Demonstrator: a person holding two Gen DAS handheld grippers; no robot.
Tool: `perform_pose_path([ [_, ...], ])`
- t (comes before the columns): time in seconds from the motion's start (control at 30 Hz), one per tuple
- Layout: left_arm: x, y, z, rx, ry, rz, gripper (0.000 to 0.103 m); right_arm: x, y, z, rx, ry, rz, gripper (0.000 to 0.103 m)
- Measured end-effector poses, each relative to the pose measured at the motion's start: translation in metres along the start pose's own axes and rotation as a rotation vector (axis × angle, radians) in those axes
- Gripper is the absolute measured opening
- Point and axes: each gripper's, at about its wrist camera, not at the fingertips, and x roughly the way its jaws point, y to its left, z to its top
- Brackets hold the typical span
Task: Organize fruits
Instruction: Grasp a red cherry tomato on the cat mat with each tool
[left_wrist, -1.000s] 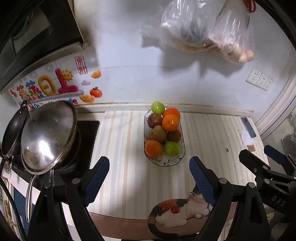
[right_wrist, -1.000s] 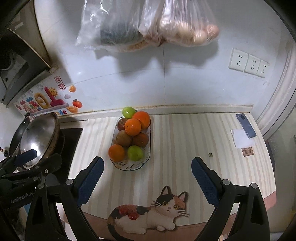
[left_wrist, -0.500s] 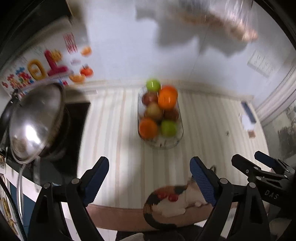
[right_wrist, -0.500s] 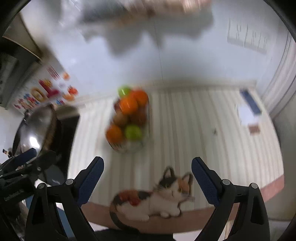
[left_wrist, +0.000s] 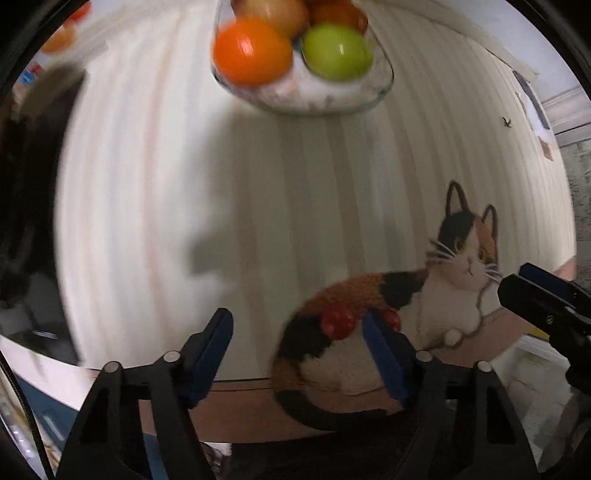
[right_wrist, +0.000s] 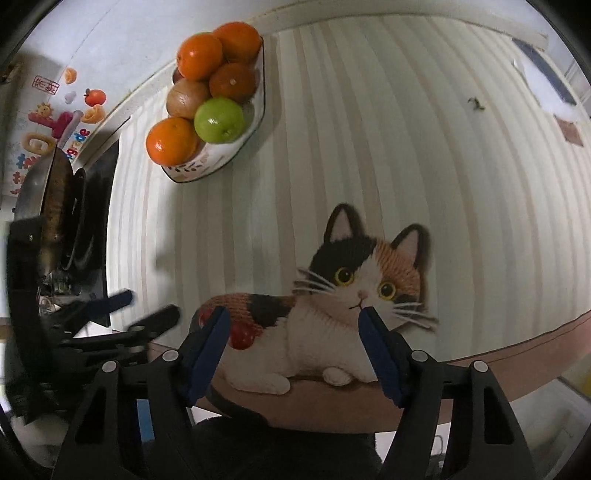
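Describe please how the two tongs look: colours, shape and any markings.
Both tongs, left and right, are black frames, each with two fingers carrying ribbed blue pads and round silver screws. No cables, sleeves or readable markings are visible.

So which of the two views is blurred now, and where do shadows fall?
Left wrist view: motion blur smears the fruit bowl and the stove side; a dark shadow lies on the striped counter. Right wrist view: mostly sharp, only the left gripper is smeared.
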Motion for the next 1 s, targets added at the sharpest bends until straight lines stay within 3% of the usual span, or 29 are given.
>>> perform_pose_path([
  [0.13, 0.017, 0.001, -0.004, -0.020, 0.021, -0.038, 0.060, 0.006, -0.004, -0.001, 0.009, 0.007, -0.001, 0.067],
  [0.2, 0.021, -0.002, -0.006, -0.011, 0.032, -0.053, 0.045, 0.008, -0.003, -0.001, 0.009, 0.012, 0.002, 0.066],
  [0.4, 0.022, -0.019, -0.009, 0.033, -0.004, -0.053, 0.027, 0.019, 0.002, 0.001, 0.006, 0.044, 0.016, 0.065],
  [0.63, 0.013, -0.001, -0.014, -0.031, -0.014, -0.058, 0.025, 0.046, 0.023, -0.003, -0.046, 0.138, 0.090, 0.065],
  [0.77, 0.014, 0.016, -0.020, -0.089, -0.005, -0.066, 0.025, 0.072, 0.045, -0.008, -0.120, 0.187, 0.086, 0.063],
  [0.9, 0.016, 0.027, -0.025, -0.123, 0.007, -0.087, 0.025, 0.096, 0.064, -0.011, -0.186, 0.223, 0.061, 0.049],
  [1.0, 0.017, 0.039, -0.024, -0.158, 0.025, -0.128, 0.027, 0.105, 0.077, -0.016, -0.247, 0.219, 0.029, 0.033],
])
